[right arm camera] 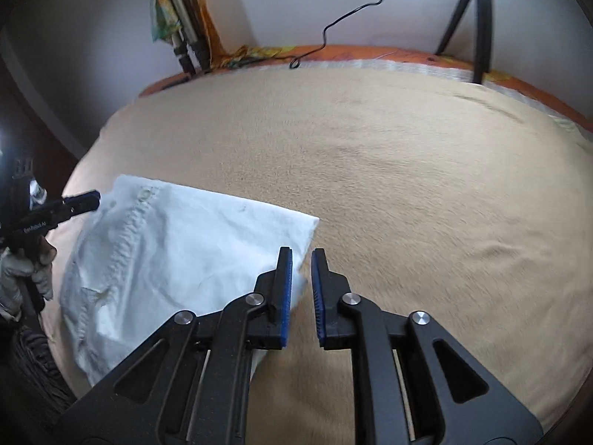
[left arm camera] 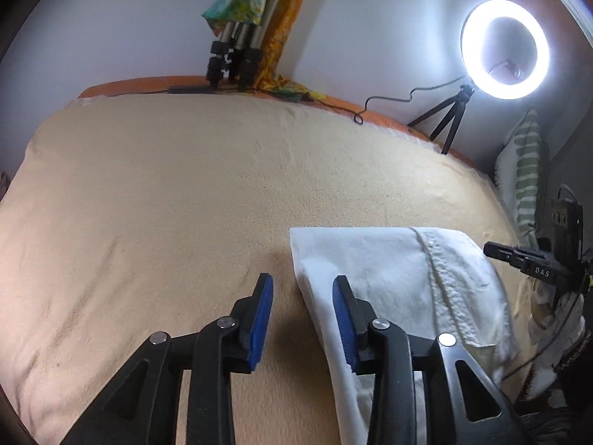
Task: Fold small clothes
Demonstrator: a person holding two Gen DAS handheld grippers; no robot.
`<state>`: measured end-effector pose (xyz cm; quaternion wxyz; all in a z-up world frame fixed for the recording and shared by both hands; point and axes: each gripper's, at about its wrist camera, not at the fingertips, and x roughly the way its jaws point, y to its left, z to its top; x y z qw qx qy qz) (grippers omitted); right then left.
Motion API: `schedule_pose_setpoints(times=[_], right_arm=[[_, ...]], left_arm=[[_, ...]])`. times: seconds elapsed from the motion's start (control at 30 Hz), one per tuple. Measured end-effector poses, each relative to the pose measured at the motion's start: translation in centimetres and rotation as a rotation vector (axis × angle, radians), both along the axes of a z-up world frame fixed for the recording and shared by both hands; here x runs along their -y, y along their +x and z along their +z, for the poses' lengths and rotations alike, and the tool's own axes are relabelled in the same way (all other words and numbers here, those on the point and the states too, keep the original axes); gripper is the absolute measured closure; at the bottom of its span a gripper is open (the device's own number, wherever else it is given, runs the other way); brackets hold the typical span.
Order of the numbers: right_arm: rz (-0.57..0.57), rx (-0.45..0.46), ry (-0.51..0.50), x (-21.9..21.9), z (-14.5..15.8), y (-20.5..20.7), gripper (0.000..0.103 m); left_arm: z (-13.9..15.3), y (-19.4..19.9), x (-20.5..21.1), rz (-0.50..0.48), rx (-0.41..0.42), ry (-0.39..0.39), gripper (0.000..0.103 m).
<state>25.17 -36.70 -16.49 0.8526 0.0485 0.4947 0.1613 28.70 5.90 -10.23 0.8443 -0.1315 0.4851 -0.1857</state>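
Behind white garment [left arm camera: 389, 278], ring light [left arm camera: 504, 43], tripod [left arm camera: 231, 55].

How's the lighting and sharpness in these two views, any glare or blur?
Left wrist view: the ring light blows out to white glare at upper right; the white garment and beige blanket look sharp. Right wrist view: the blanket smears with motion blur at right, the lamp is out of frame, and fisheye bending curves the bed edge.

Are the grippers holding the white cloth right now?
No. Both the left gripper and the right gripper are open, with nothing between their pads. The white cloth lies on the bed.
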Motion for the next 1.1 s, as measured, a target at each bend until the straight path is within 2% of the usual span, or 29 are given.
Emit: schedule_pose_setpoints(times=[0.03,0.07,0.1,0.13,0.23,0.4,0.47,0.7,0.77,0.83,0.93,1.1], right_arm=[[-0.011,0.004,0.026,0.4,0.6,-0.8,0.07],[-0.021,0.014,0.049,0.7,1.2,-1.6,0.058],[-0.031,0.031,0.067,0.8,1.8,-2.4,0.039],[-0.038,0.047,0.082,1.0,2.2,-3.2,0.033],[-0.055,0.009,0.158,1.1,1.8,-4.4,0.033],[-0.164,-0.079,0.378,2.8,-0.7,-5.0,0.033],[-0.199,-0.131,0.427,3.3,-2.0,-4.9,0.033],[-0.15,-0.211,0.464,2.8,-4.0,-4.8,0.033],[-0.132,-0.223,0.48,2.6,-4.3,-4.7,0.033],[-0.112,-0.234,0.485,2.3,-4.7,-4.6,0.038],[-0.101,-0.239,0.495,1.9,-5.1,-4.4,0.042],[-0.091,-0.259,0.547,1.7,-5.7,-4.0,0.054]], left_arm=[[0.3,-0.2,-0.6,0.011,-0.012,-0.036,0.059],[0.4,-0.5,-1.1,0.018,-0.029,-0.079,0.05],[0.5,-0.8,-1.6,0.027,-0.051,-0.124,0.042],[0.4,-1.3,-2.2,0.041,-0.083,-0.183,0.04],[0.1,-2.3,-2.9,0.048,-0.147,-0.304,0.038],[-1.4,-3.0,-3.0,0.079,-0.202,-0.381,0.038],[-2.2,-3.0,-2.8,0.083,-0.231,-0.404,0.039],[-4.4,-3.6,-1.8,0.068,-0.31,-0.468,0.043],[-4.5,-3.7,-1.8,0.064,-0.305,-0.475,0.043],[-4.5,-3.7,-1.7,0.058,-0.307,-0.478,0.044],[-4.8,-3.6,-1.7,0.064,-0.321,-0.494,0.049],[-5.4,-3.3,-1.1,0.051,-0.34,-0.504,0.066]])
